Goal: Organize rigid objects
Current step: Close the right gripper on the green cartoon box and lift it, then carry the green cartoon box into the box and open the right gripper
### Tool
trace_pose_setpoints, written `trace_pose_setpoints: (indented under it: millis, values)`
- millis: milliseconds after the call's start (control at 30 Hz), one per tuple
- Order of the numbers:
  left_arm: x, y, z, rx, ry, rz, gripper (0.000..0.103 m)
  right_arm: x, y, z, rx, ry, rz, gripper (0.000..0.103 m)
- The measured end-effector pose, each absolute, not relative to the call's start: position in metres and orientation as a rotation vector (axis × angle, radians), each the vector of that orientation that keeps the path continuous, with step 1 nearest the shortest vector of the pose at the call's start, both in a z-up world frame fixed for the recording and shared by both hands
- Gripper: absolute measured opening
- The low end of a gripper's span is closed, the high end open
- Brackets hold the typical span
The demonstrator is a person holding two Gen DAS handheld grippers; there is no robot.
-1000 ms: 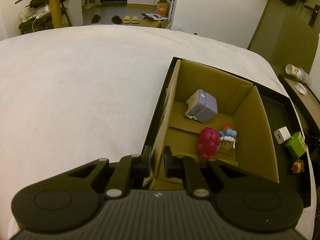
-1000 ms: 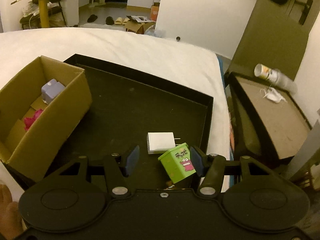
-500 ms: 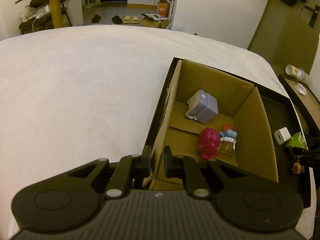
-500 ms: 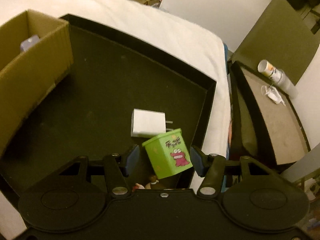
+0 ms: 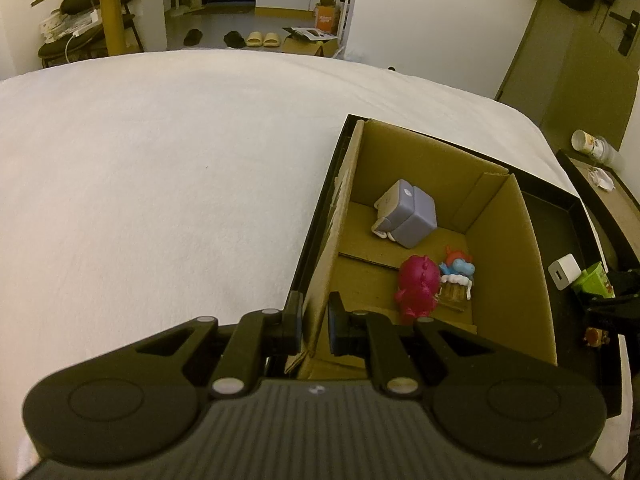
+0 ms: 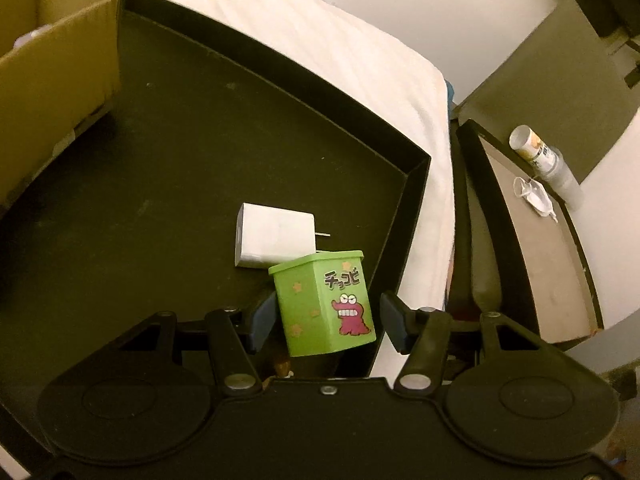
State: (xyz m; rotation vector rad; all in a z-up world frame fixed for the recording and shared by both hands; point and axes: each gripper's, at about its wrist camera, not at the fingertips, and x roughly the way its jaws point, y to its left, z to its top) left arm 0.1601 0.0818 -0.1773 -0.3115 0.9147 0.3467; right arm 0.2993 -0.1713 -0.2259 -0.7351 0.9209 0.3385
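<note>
Partway through sorting. Green box (image 6: 326, 302) with a cartoon crocodile and Japanese lettering, standing slightly tilted in the black tray (image 6: 280, 64), bracketed by the right tool (image 6: 324, 324): fingers apart on either side, gaps visible at both flanks, not yet clamped. White charger (image 6: 276, 240) lying just behind the box, prongs pointing right, apparently touching or nearly touching its rear edge; contact not resolvable. Small brown figure (image 5: 596, 336) near the tray's front corner, seen more clearly from the left wrist, mostly hidden under the box from the right wrist.

Already stowed in the cardboard box (image 5: 508, 240): lavender cube toy (image 5: 408, 216) toward the far end, magenta figure (image 5: 416, 284) and blue-and-red figure (image 5: 456, 276) side by side nearer the front. Cardboard box itself seated in the left part of the tray, on the white bed (image 5: 160, 180).

Left tool (image 5: 314, 322) closed on the near left wall of the cardboard box, one finger outside and one inside, likely steadying it.

Done: three items boxed. Left, by estimate: green box, charger and brown figure, all loose on the tray floor. Green box next in line, pending closure and lift.
</note>
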Motion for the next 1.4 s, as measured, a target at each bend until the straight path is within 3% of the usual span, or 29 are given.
trace_pose_setpoints:
  millis: [233, 900, 1400]
  values:
    - [0.16, 0.082, -0.178, -0.312, 0.915, 0.347, 0.011, 0.293, -0.168, -0.212, -0.731, 0.881, 0.336, 0.048]
    - [0.161, 0.081, -0.178, -0.315, 0.914, 0.348, 0.011, 0.258, -0.116, -0.144, -0.667, 0.722, 0.468, 0.048]
    - [0.161, 0.081, -0.176, -0.32, 0.91, 0.343, 0.011, 0.252, -0.079, -0.128, -0.668, 0.644, 0.565, 0.048]
